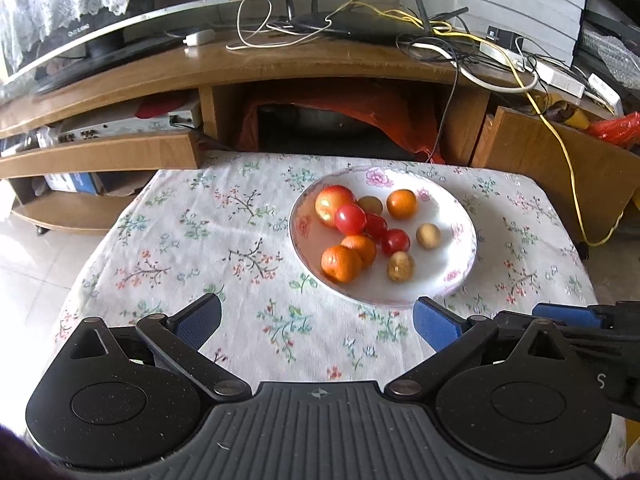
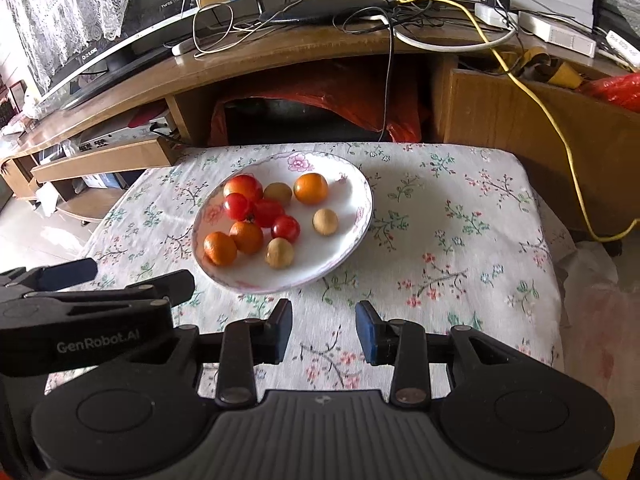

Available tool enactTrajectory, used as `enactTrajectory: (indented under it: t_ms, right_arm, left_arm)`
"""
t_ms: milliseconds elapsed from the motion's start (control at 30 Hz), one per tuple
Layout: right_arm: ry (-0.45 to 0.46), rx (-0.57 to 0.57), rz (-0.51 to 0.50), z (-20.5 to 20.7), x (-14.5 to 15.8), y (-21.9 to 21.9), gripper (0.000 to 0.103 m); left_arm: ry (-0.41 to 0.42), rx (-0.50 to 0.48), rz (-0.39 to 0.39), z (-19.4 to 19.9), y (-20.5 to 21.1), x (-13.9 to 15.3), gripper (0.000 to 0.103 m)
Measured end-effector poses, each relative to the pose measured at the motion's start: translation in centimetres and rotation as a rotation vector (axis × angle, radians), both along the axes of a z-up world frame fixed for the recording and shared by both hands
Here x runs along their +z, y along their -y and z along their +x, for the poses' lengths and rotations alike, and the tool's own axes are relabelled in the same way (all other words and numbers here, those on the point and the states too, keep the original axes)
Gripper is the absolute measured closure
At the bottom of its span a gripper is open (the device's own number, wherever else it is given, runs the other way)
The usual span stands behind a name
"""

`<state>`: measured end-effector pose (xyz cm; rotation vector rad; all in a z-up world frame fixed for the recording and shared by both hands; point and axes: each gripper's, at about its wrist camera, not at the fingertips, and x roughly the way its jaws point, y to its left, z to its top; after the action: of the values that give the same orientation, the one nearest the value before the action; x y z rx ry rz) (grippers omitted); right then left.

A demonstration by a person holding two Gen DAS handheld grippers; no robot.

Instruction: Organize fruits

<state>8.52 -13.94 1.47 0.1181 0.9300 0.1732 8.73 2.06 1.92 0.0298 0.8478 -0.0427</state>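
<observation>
A white floral plate (image 1: 440, 268) (image 2: 344, 208) sits on the flowered tablecloth (image 1: 224, 224). It holds an apple (image 1: 332, 202), three red tomatoes (image 1: 350, 218), three oranges (image 1: 340, 263) and three small brown round fruits (image 1: 428, 235). My left gripper (image 1: 318, 312) hovers just short of the plate's near rim, open wide with nothing between its fingers. My right gripper (image 2: 324, 316) hangs over the cloth in front of the plate's near right side, open by a narrow gap, with nothing in it. The two grippers are side by side.
Behind the table stands a wooden TV stand (image 1: 280, 64) with a TV (image 1: 100, 28), a router (image 1: 360, 24) and tangled cables. A yellow cable (image 2: 560, 136) hangs down at the right. A tiled floor (image 1: 36, 256) lies left of the table.
</observation>
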Motion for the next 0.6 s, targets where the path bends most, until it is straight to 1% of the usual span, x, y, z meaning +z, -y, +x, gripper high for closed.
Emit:
enactTrajectory:
  t_ms: [233,400,600]
  right_arm:
    - [-0.004,0.003,0.011,-2.6,0.0,0.0,0.068]
    - [0.01,-0.008,0.002,-4.1,0.3,0.2,0.064]
    - [0.014,-0.009,0.023,-5.9,0.6,0.4,0.063]
  left_arm:
    - [0.006,-0.005,0.011,-2.0,0.1,0.0,0.0]
    - [0.002,-0.028,0.03,-3.4,0.3,-0.2,0.0]
    - [-0.021,-0.043,0.042,-4.8,0.4,-0.7,0.0]
